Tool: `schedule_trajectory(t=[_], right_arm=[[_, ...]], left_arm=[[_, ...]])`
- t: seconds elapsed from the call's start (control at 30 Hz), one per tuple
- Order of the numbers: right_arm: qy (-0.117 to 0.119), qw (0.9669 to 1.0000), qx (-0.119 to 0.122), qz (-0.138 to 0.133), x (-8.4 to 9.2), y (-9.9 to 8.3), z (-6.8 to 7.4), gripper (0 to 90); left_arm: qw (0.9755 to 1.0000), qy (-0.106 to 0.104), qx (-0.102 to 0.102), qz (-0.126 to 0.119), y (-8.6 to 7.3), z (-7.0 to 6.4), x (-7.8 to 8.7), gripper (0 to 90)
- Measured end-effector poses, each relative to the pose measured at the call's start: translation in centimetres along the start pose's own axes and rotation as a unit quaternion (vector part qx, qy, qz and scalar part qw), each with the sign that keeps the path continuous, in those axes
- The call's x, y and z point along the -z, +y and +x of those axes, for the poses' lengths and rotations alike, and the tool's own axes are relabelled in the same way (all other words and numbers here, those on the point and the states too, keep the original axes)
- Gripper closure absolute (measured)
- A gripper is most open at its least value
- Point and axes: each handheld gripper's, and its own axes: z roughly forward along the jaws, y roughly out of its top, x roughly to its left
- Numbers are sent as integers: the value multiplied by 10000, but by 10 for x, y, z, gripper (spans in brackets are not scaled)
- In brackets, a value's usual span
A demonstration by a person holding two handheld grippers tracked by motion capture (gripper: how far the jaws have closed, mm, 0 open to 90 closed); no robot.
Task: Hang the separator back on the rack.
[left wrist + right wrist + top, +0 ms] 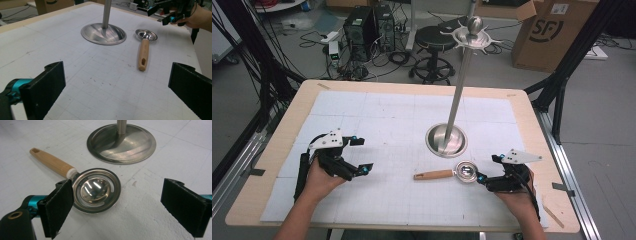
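Beside the wide-open, empty right claw (120,206), the small steel strainer with a wooden handle (96,189) looks light, rigid, slippery at the bowl; the handle seems the surer hold.

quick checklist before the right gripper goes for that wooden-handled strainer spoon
1. Right gripper jaws open: ok, they stand wide apart with nothing between the pads.
2. Strainer spoon free on the table: ok, it lies flat, untouched by either gripper.
3. Right gripper lined up: not ok for a bowl grasp yet; in the right gripper view the metal bowl sits by one jaw, off centre.
4. Wooden handle reachable: ok, it points toward the left gripper, bare table around it.
5. Stand base clear of the spoon: ok, apart from it, though close behind.
6. Left gripper out of the way: ok, open and well aside.
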Motion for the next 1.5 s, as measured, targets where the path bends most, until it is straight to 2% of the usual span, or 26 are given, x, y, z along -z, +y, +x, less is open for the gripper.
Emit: schedule_trajectory(t=[0.23,0.47,0.63,0.8,0.97,1.17,1.27,1.37,1.5], right_arm=[[36,10000,78,47,1,1,2,100],[40,9999,162,-39,7,10,2,100],[130,9994,317,74,4,22,8,100],[264,9971,646,291,-3,43,17,101],[386,9934,938,539,-11,60,20,144],[450,9899,1037,856,-27,68,23,153],[505,9861,1194,1038,-35,70,25,172],[531,9824,1282,1251,-41,73,28,219],[615,9776,1434,1412,-49,77,32,249]], left_arm=[[10000,-5,16,89,-2,0,-6,16],[10000,50,34,78,-2,1,-5,16],[9999,15,15,114,-2,1,-6,16],[10000,-18,25,28,-1,1,-7,16],[10000,24,55,17,-1,3,-6,16],[10000,29,28,36,-1,2,-6,16],[10000,15,34,17,-1,2,-5,16],[9998,-28,121,-154,0,4,-5,17],[9997,-44,122,-210,1,4,-6,16]])
